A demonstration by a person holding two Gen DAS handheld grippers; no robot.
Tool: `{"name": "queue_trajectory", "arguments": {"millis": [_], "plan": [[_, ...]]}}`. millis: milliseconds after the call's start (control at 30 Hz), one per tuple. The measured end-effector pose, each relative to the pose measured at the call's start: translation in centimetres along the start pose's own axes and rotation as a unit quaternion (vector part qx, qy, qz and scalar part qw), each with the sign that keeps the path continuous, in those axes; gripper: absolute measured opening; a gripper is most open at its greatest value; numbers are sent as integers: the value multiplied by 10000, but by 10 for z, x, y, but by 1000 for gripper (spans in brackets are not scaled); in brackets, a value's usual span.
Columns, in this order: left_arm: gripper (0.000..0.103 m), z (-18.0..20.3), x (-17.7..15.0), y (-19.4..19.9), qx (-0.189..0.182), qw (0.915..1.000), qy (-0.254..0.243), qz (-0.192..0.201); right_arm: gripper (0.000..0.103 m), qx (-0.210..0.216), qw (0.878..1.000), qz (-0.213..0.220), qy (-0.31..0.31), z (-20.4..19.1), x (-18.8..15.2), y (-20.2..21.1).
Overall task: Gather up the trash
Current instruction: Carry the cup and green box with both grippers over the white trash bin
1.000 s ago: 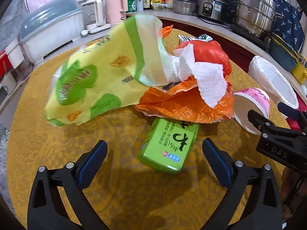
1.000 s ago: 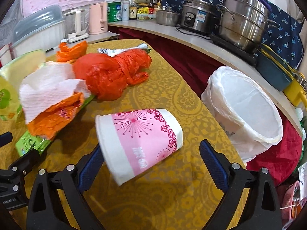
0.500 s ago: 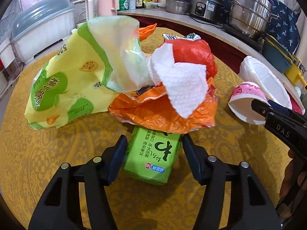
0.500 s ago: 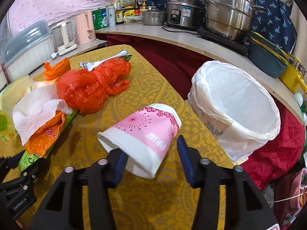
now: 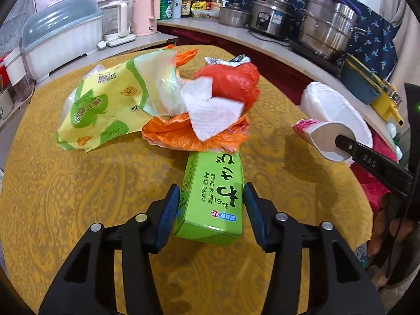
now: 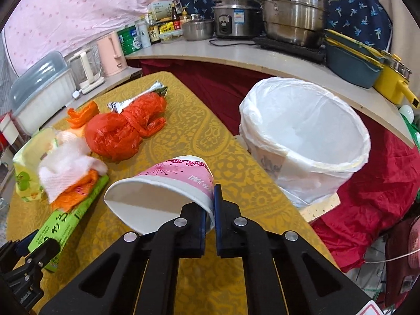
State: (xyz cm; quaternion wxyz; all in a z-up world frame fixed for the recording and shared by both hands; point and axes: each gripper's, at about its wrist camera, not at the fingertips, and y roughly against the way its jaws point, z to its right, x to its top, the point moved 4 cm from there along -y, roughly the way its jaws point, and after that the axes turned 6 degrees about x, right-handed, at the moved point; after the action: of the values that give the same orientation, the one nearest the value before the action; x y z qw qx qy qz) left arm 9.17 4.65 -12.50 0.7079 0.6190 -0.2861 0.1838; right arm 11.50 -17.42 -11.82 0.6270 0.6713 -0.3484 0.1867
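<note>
The left gripper (image 5: 210, 211), its jaws having just been closing, is clamping the green carton (image 5: 213, 197) by its sides above the yellow tablecloth (image 5: 78, 197). The right gripper (image 6: 209, 218) has just been closing too and is pinching the rim of the pink paper cup (image 6: 162, 191), squashing it. The white-lined bin (image 6: 309, 136) is standing just beside the table, and the orange bag (image 5: 194, 136), paper towel (image 5: 210, 113) and red bag (image 5: 231, 84) are lying heaped behind the carton.

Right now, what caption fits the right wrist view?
Right gripper pinches the pink paper cup's rim beside the white-lined bin.
</note>
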Motion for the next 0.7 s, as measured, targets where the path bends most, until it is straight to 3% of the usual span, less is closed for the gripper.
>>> {"name": "queue_trajectory", "arguments": {"millis": [267,700], "plan": [[47,21,3,33,-165,9996,-133,192,5,26,9995,303,-86,9,6,32],[46,78,57,51,-391,9967,-535,465,5,-78,9962,765,-413,42,36,70]]}}
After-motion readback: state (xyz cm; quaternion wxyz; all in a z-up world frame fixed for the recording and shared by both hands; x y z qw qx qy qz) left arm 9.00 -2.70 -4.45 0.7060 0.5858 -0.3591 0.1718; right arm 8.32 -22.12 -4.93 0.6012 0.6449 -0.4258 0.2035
